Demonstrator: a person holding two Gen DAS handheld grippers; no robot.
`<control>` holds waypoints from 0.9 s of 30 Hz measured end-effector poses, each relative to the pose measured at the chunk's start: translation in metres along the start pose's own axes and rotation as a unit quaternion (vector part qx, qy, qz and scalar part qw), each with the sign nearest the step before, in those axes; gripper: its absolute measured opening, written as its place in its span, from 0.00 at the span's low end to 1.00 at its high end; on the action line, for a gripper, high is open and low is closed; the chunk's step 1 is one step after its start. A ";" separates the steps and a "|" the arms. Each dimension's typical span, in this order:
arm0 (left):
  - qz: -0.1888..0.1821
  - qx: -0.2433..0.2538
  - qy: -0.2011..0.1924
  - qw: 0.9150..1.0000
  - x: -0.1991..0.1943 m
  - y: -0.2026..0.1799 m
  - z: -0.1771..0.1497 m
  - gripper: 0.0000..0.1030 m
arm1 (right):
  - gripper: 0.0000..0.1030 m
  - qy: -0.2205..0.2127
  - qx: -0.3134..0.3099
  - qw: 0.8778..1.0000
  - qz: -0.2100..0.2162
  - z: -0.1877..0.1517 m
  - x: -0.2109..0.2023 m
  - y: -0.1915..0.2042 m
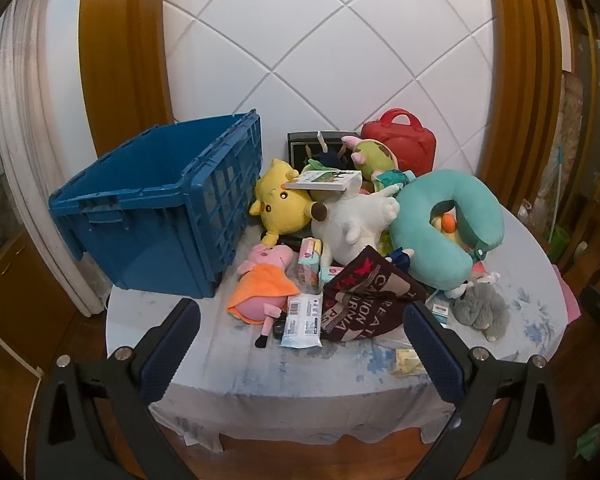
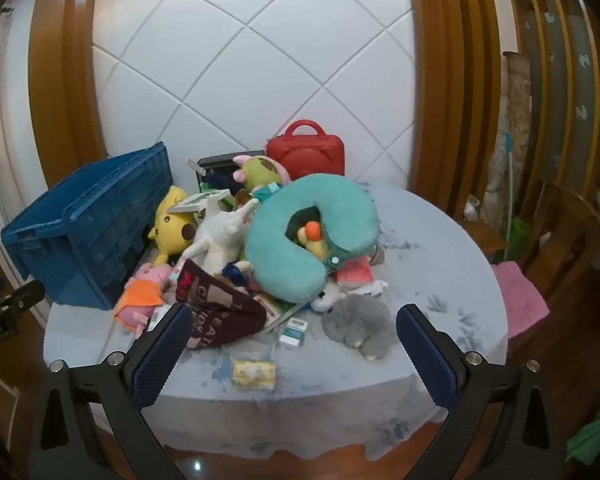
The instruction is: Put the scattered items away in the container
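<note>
Toys heaped mid-worktop: teal neck pillow, yellow plush, grey plush. Blue crate just left of heap. We hold left gripper and right gripper with fingers spread wide, gripping nothing.

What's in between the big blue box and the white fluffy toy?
The yellow plush sits between the blue crate and the white plush, leaning by the crate's wall. Both wrist views show it.

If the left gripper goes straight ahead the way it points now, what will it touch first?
Probably the dark red printed cloth or the white wipes packet beside it; the open left gripper frames both, though depth is unclear.
</note>
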State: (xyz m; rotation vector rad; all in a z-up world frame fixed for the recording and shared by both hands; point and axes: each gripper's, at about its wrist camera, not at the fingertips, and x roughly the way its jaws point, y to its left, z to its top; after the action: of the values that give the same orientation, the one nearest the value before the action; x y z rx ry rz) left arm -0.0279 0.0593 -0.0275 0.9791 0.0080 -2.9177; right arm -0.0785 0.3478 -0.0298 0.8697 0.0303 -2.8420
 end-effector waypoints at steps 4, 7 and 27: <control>0.002 0.001 0.010 1.000 0.010 -0.013 -0.002 1.00 | 1.00 0.008 0.001 1.000 0.001 -0.002 0.009 -0.015; 0.024 -0.019 0.021 0.999 0.021 -0.023 -0.004 1.00 | 1.00 0.019 0.006 1.000 -0.004 -0.005 0.019 -0.031; -0.051 0.027 0.196 0.979 0.213 -0.129 -0.095 0.99 | 0.91 0.159 0.038 0.987 0.002 -0.065 0.171 -0.087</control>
State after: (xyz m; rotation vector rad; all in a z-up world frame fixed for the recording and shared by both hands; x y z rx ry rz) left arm -0.1480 0.1775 -0.2332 1.5895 -0.0024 -2.7702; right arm -0.1961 0.4112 -0.1813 1.3289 -0.0412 -2.6848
